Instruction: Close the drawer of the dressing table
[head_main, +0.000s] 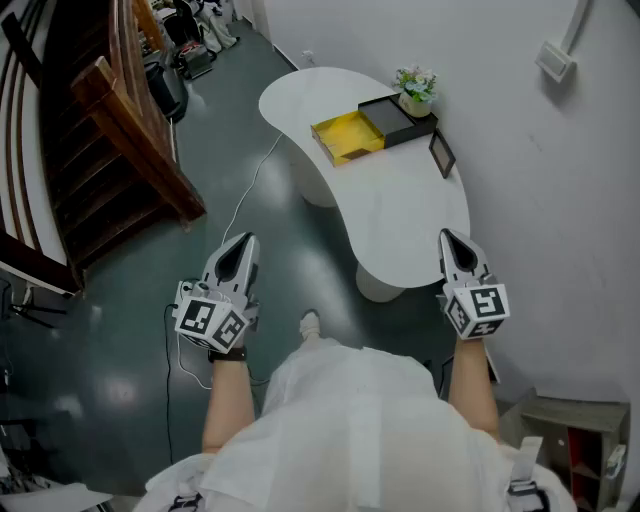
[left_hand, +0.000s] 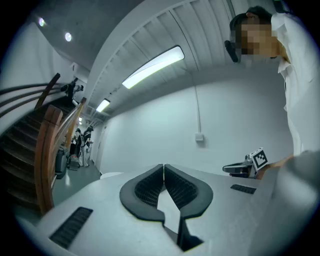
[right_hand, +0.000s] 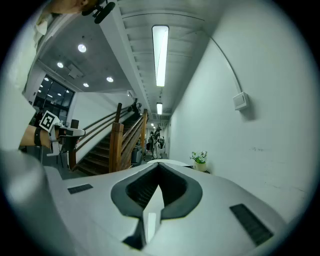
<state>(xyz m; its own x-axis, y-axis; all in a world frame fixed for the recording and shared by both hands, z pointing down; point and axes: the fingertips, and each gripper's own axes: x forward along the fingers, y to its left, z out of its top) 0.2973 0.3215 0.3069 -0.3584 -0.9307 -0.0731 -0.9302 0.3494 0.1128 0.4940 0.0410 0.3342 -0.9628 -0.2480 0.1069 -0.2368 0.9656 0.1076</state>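
Drawer (head_main: 347, 138): yellow, rectangular, open | dressing table (head_main: 400, 215): white, smooth, kidney-shaped

A bare stretch of the dressing table (head_main: 400, 220) is left free on the near side of the yellow drawer (head_main: 347, 138). To its right, passage is blocked by a black box (head_main: 398, 118), a plant (head_main: 416, 90) and the wall (head_main: 560, 200).

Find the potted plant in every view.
Head view: potted plant at top, on the white table beside the wall.
Left gripper view: not in it.
Right gripper view: plant right of centre, above the jaws.
Shared landmark: wooden staircase.
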